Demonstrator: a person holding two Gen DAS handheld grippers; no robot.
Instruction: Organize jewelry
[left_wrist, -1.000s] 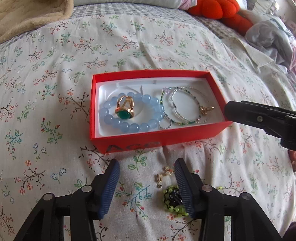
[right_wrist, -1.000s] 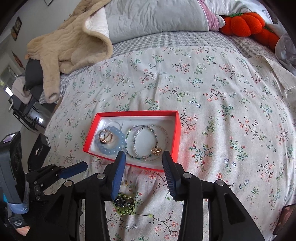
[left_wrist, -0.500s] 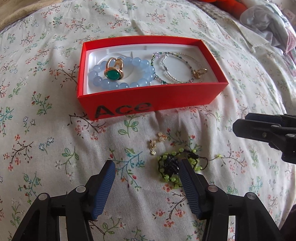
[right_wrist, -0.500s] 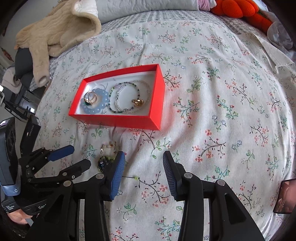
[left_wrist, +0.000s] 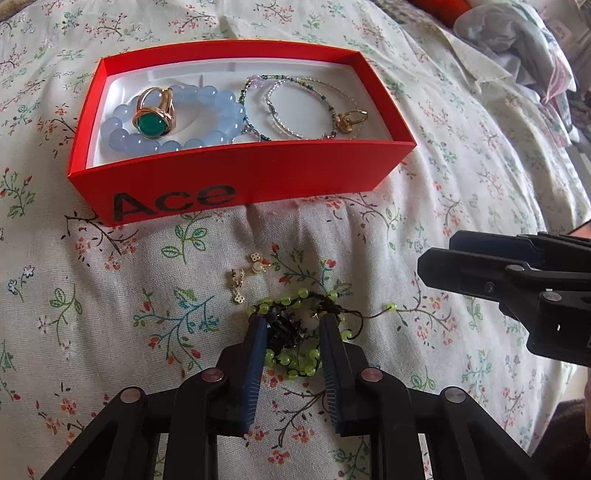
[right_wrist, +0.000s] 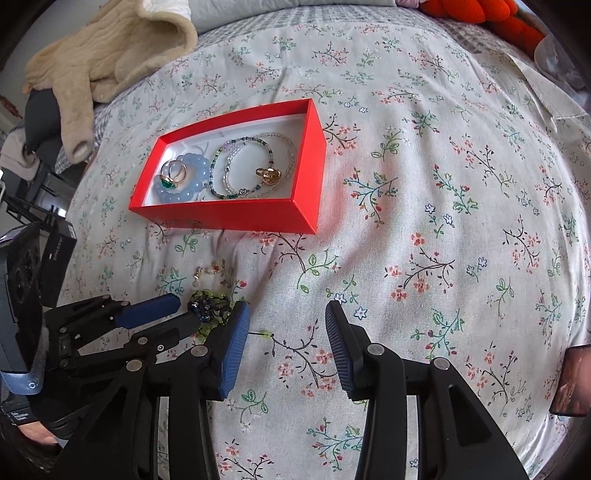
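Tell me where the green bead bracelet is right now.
In the left wrist view, the green bead bracelet lies on the floral bedspread between the left gripper jaws, in front of the red box.

The right gripper (right_wrist: 288, 325) gapes above the floral bedspread (right_wrist: 424, 229), the green bead bracelet (right_wrist: 210, 312) just outside its left finger.

Both grippers: matte black plastic linkage arms w/ round silver rivets at joints. Left gripper (left_wrist: 293, 326) and right gripper (right_wrist: 286, 321) have ribbed blue pads (right_wrist: 233, 347) on fingers.
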